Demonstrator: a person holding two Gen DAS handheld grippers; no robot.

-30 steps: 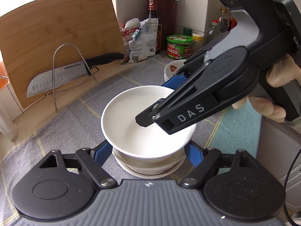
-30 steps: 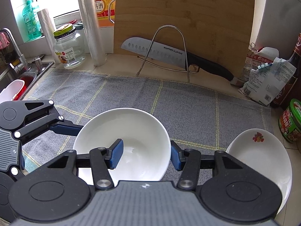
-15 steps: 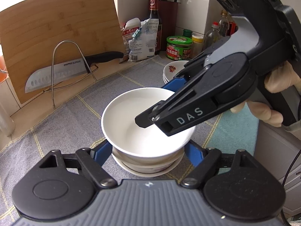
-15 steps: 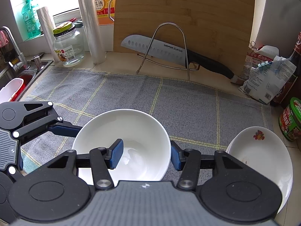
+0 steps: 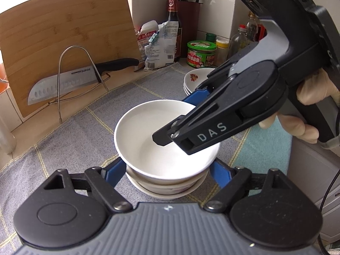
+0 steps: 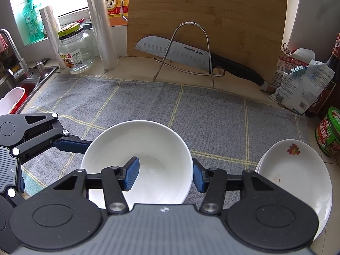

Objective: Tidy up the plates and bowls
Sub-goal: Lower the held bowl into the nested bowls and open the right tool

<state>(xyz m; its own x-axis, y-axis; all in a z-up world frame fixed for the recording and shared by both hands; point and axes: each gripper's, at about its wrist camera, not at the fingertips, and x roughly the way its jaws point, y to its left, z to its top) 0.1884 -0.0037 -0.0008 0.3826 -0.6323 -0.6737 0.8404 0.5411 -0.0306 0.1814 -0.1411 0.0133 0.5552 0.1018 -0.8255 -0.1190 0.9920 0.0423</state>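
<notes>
A white bowl [image 5: 148, 131] sits on top of a stack of bowls [image 5: 167, 188] on the grey checked cloth; it also shows in the right wrist view [image 6: 144, 146]. My left gripper [image 5: 166, 173] is open, its blue fingers on either side of the stack, apart from it. My right gripper [image 6: 165, 175] is open astride the top bowl's right rim, one finger [image 6: 131, 173] inside and one outside, a gap at each. It also shows in the left wrist view [image 5: 187, 119]. A stack of white plates [image 6: 295, 176] with a fruit print lies to the right.
A knife [image 6: 191, 53] rests on a wire rack before a bamboo cutting board [image 6: 212, 21] at the back. A glass jar [image 6: 74, 48], rolls and a sink [image 6: 17, 89] are at left. Bags [image 6: 301, 85], a green-lidded tin [image 6: 329, 133] and bottles stand at right.
The left wrist view has shifted slightly, with the bowl stack a little farther from the camera. Both grippers stay open around the bowls.
</notes>
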